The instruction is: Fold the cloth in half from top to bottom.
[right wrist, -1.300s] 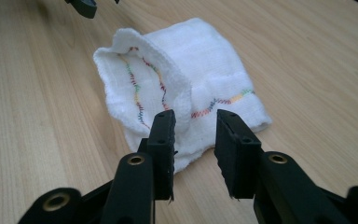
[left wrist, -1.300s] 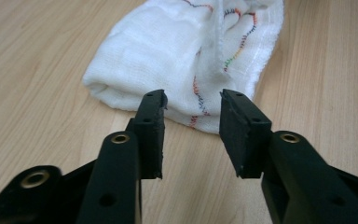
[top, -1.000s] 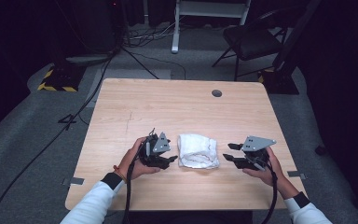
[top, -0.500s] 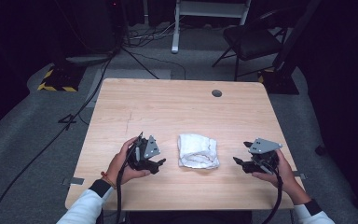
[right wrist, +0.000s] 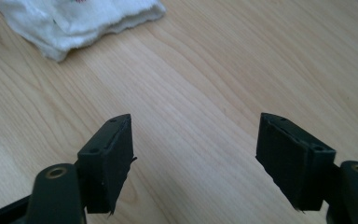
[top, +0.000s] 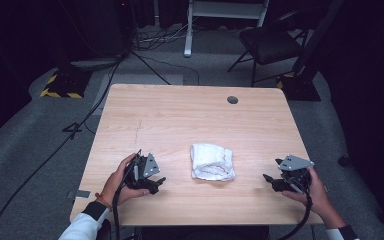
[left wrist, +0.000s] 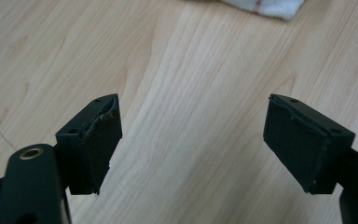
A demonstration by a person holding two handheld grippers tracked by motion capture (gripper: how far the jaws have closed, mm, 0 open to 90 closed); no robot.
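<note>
1. Jaws of left gripper (top: 156, 181) spread wide, just opening further, nothing between.
2. Jaws of right gripper (top: 271, 179) likewise parted and empty.
3. Folded white towel (top: 211, 161) lying on wooden table (top: 190, 115), between both grippers, apart from each.

Towel (top: 211, 161) nubby cloth; table (top: 180, 120) matt, seemingly wood

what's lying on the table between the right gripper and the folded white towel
Nothing: bare wood separates the right gripper from the folded white towel in the high view; the right gripper view shows the same.
</note>
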